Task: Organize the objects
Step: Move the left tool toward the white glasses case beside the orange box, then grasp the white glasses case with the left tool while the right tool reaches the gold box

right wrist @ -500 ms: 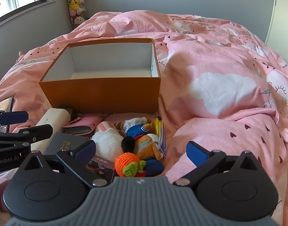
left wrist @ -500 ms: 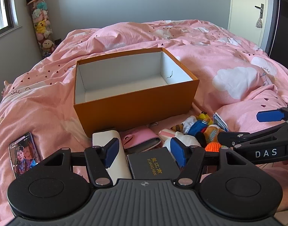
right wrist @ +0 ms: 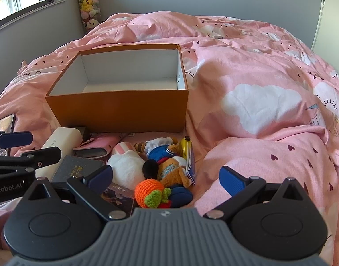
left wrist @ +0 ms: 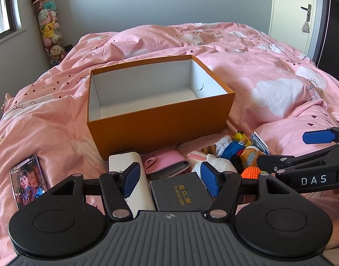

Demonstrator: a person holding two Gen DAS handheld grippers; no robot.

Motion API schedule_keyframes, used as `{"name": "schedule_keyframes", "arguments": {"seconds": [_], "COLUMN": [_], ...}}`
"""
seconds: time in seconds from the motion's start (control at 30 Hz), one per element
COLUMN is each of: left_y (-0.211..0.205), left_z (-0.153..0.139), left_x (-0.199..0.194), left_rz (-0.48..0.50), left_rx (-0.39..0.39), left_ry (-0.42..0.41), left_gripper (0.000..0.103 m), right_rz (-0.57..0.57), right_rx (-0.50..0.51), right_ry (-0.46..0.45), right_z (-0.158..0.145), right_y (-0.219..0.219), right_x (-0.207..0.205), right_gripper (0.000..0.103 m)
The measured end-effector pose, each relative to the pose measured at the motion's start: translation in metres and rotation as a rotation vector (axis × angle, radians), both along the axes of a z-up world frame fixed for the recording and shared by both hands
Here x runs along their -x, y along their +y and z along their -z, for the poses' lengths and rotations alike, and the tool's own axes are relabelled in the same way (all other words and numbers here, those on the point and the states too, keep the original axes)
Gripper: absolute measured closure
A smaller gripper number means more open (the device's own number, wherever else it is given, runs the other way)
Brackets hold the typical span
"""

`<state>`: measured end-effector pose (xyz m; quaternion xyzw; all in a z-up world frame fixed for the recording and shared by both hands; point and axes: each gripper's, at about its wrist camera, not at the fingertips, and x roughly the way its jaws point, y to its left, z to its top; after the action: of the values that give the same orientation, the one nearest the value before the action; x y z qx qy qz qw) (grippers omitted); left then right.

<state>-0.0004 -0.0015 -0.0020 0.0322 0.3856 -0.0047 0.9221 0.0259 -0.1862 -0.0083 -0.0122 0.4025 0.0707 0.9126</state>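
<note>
An open orange box [left wrist: 160,122] with a white, empty inside stands on the pink bed; it also shows in the right wrist view [right wrist: 120,108]. In front of it lie a white case [left wrist: 129,173], a pink wallet [left wrist: 167,161], a dark booklet [left wrist: 180,192], a white plush [right wrist: 127,168], a plush doll [right wrist: 167,159] and an orange crochet toy [right wrist: 149,190]. My left gripper [left wrist: 170,177] is open and empty, low over the booklet and white case. My right gripper [right wrist: 166,177] is open and empty, over the toys.
A phone [left wrist: 28,179] with a lit screen lies on the bed at the left. The pink duvet [right wrist: 269,102] rises in folds to the right of the box. A tube of plush toys [left wrist: 47,26] stands by the wall.
Both grippers have shifted slightly. Nothing has been taken hold of and the objects lie as before.
</note>
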Motion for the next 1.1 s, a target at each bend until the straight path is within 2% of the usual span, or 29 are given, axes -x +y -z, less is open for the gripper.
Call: {"name": "schedule_keyframes", "arguments": {"seconds": [0.23, 0.37, 0.53, 0.73, 0.9, 1.0, 1.1], "left_y": [0.004, 0.012, 0.032, 0.064, 0.080, 0.083, 0.083], "left_z": [0.003, 0.001, -0.002, 0.001, 0.009, 0.018, 0.029], "left_x": [-0.001, -0.005, -0.014, -0.028, -0.044, -0.055, -0.066], "left_rz": [0.015, 0.026, 0.005, -0.086, -0.140, -0.152, -0.148], "left_rx": [0.036, 0.077, 0.133, 0.167, 0.167, 0.180, 0.186], "left_ry": [0.027, 0.059, 0.104, 0.170, 0.224, 0.263, 0.313], "left_gripper": [0.029, 0.036, 0.044, 0.045, 0.044, 0.038, 0.036], "right_rz": [-0.007, -0.021, -0.061, -0.099, -0.153, -0.204, -0.242], "right_rx": [-0.005, -0.019, -0.032, -0.092, -0.147, -0.149, -0.151], "right_ry": [0.004, 0.012, 0.040, 0.095, 0.143, 0.168, 0.195], "right_z": [0.001, 0.002, 0.003, 0.004, 0.007, 0.013, 0.020], "right_y": [0.000, 0.000, 0.003, 0.007, 0.020, 0.036, 0.050], "right_x": [-0.001, -0.002, -0.010, -0.033, -0.060, -0.078, -0.093], "right_gripper": [0.001, 0.003, 0.019, 0.042, 0.054, 0.060, 0.060]}}
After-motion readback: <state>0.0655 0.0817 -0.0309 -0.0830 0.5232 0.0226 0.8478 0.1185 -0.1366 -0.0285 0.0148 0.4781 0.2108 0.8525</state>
